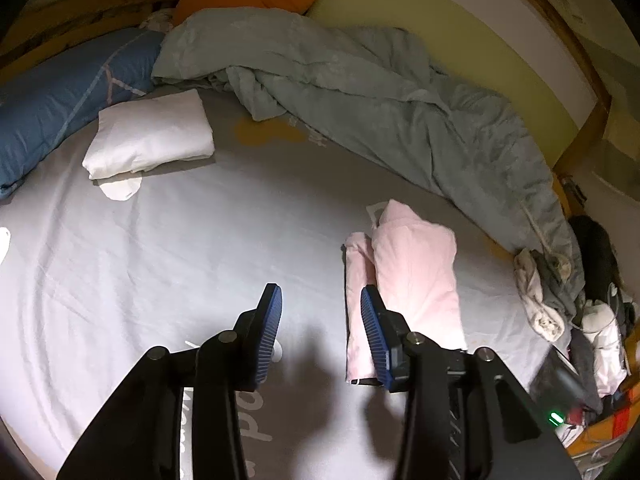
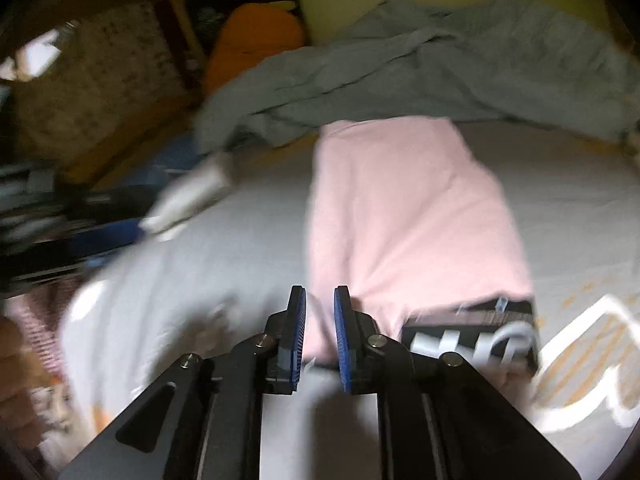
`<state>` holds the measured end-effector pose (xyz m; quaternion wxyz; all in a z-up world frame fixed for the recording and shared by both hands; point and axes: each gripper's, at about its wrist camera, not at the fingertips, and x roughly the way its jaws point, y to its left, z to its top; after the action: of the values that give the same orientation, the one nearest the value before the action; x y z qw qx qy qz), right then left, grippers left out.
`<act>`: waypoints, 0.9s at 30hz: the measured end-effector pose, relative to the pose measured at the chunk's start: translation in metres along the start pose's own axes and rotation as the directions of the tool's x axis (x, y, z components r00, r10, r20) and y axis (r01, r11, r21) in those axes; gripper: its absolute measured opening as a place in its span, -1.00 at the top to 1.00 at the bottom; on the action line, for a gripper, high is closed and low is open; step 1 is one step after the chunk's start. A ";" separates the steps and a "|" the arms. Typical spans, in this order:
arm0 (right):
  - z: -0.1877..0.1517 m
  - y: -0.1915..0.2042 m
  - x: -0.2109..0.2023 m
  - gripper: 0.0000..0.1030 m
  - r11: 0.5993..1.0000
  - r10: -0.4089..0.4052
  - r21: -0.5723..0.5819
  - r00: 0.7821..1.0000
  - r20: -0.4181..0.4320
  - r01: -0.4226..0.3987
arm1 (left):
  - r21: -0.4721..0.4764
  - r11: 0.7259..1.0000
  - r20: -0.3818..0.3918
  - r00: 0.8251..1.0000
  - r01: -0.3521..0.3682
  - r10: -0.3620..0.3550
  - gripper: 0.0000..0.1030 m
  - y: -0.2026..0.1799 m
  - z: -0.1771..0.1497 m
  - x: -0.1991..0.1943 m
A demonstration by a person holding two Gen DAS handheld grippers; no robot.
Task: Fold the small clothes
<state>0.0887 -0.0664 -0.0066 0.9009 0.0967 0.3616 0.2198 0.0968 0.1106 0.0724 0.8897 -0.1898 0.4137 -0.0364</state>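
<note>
So, quick progress check on the folding. The pink garment (image 1: 404, 280) is lying on the bed sheet (image 1: 180, 248) folded into a narrow long bundle, w/ a thinner strip of it sticking out along one side. In the right wrist view it's right in front of the cam, dark waistband w/ white lettering (image 2: 472, 340) at the near end, so prob shorts or undies, can't say for sure bc that view is pretty blurred.

Further back on the bed there's a white garment (image 1: 152, 136) already folded into a neat rectangle, near the blue pillow (image 1: 60, 100). A small white piece (image 1: 120, 188) pokes out just beside it, can't tell if it's part of it or separate. I'd call that one done.

Tongs: left tongs (image 1: 320, 320) are partly open w/ nothing between them, hovering over the sheet just beside the pink bundle. One pad overlaps the pink edge in the view, but idk if it's actually touching. Right tongs (image 2: 320, 328) are only slightly apart, narrow gap, at the near edge of the pink cloth. No fabric visibly pinched between the pads afaict, so I read them as not gripping.

What's left, imo: pink one looks mostly folded, maybe one more fold or a tidy-up of that loose strip. There's also a pile of crumpled clothes (image 1: 544, 292) at the edge of the bed by the grey-green duvet (image 1: 360, 92), looks unfolded, so prob more to go.
</note>
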 end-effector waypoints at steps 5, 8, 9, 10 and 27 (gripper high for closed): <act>-0.012 -0.007 -0.030 0.52 1.000 0.011 0.019 0.999 0.041 -0.011 | 0.023 1.000 -0.040 0.999 0.017 -0.016 0.22 -0.008 -0.011 0.020; -0.011 -0.023 -0.053 0.52 0.997 -0.072 0.044 0.992 0.103 0.068 | 0.041 0.992 -0.077 0.990 0.121 -0.117 0.22 -0.018 -0.018 0.032; -0.010 -0.028 -0.057 0.52 0.994 -0.101 0.048 0.989 0.112 0.096 | 0.028 0.984 -0.094 0.981 0.175 -0.172 0.20 -0.018 -0.020 0.037; -0.008 -0.034 -0.061 0.52 0.990 -0.135 0.051 0.984 0.115 0.130 | 0.007 0.975 -0.099 0.970 0.222 -0.220 0.18 -0.018 -0.022 0.041; -0.004 -0.081 -0.039 0.74 0.989 -0.133 0.070 0.990 0.041 0.130 | -0.132 0.925 -0.117 0.921 0.357 -0.372 0.92 -0.019 -0.039 0.083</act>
<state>0.0875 -0.1567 -0.0123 0.9177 0.1077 0.3538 0.1452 0.1239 0.0625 -0.0032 0.8245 -0.3084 0.4337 -0.1924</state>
